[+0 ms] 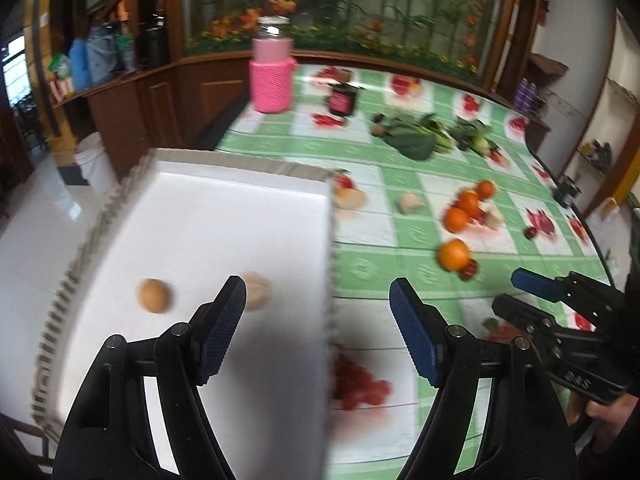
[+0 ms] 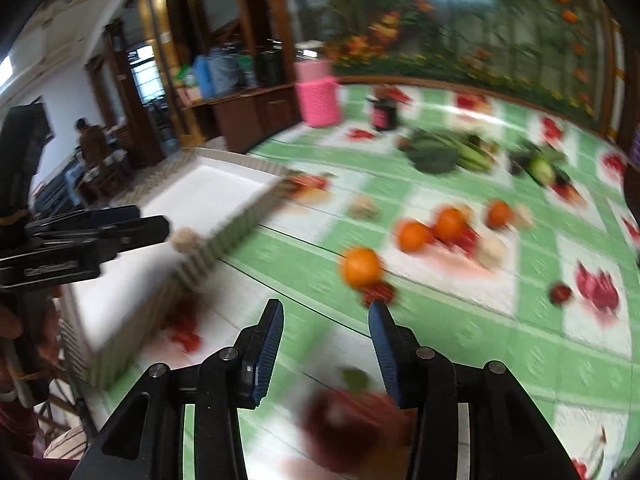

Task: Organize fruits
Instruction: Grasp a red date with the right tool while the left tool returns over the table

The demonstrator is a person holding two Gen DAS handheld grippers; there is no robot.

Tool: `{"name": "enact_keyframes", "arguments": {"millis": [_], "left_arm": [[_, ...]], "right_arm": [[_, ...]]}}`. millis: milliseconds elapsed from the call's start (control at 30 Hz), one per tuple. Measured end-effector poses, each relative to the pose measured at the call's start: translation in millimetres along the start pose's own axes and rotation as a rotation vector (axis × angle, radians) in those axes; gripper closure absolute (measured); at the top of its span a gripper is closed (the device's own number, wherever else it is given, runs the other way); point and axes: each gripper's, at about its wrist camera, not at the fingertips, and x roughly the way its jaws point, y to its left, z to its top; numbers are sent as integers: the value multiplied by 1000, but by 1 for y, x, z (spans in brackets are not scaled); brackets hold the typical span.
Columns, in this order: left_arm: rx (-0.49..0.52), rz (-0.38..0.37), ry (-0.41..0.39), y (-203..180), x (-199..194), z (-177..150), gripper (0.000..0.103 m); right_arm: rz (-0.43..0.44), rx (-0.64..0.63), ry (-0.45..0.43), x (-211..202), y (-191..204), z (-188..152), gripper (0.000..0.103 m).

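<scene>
Jaws on both your left gripper [image 1: 318,300] and right gripper [image 2: 326,322] gape empty, left over the white tray [image 1: 240,216] holding two brown fruits [image 1: 153,295], right aimed toward oranges [image 2: 362,267] loose on the desk [image 2: 500,320], likely next.

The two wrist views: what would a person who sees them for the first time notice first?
Probably the oranges scattered on the green checked tablecloth, right of a big white tray that holds two small brownish fruits. Next, the bright pink bottle standing at the far end of the table, with leafy greens lying to its right. Both the left gripper and right gripper are open and hold nothing.
</scene>
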Motion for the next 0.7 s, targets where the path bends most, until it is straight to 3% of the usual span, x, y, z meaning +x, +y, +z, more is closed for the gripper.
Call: {"name": "enact_keyframes", "arguments": {"millis": [167,333,700], "left_arm": [[43,-42,30,-36,14,0,28],[79,-57,42,-58,21,1,28],[90,-62,67,-65,33,7,28]], "right_arm": [[-33,53,20,-1,-32,-14,60],[-12,30,37,13,-33,-8,60],[18,-14,90,48,-36,10,60]]}}
